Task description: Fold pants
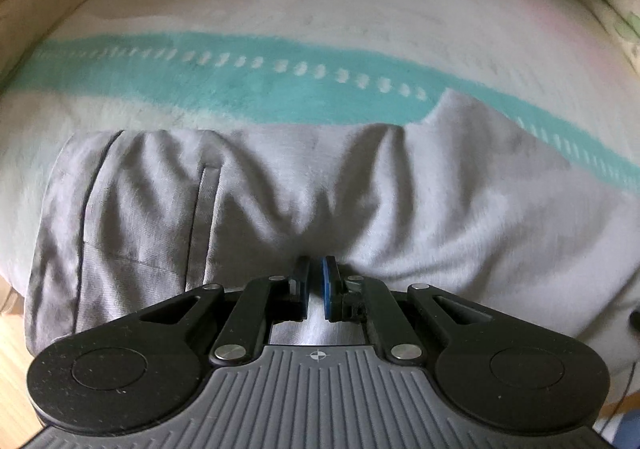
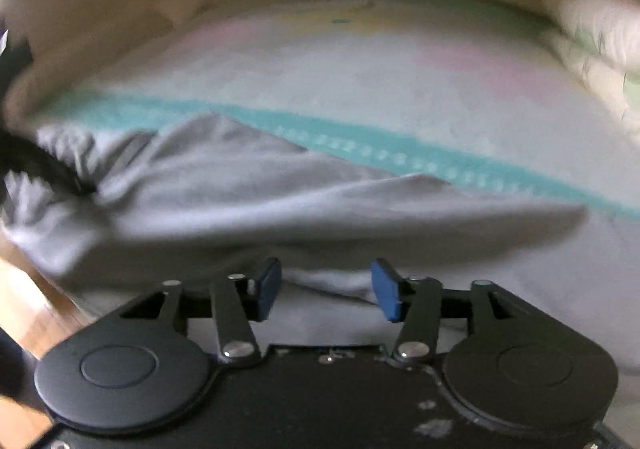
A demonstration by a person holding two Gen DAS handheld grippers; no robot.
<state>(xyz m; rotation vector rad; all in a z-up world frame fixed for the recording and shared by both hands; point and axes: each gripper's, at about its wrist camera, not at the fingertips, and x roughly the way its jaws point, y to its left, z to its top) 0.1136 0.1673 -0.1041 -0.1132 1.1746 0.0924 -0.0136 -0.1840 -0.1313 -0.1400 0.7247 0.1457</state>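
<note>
Left gripper (image 1: pixel 316 269): jaws pinched on a bunched fold of the grey pants (image 1: pixel 280 189)
Right gripper (image 2: pixel 326 285): jaws parted, nothing gripped, cloth just beyond
Pants: on striped blanket (image 1: pixel 240 85), long axis crosswise
Nearer hand: left

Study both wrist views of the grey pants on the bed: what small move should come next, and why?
Probably lower the right gripper and close its open jaws on the pants edge below them. The left gripper is already shut on a bunched fold, so a second grip would let both hands carry the fold over the blanket.
</note>
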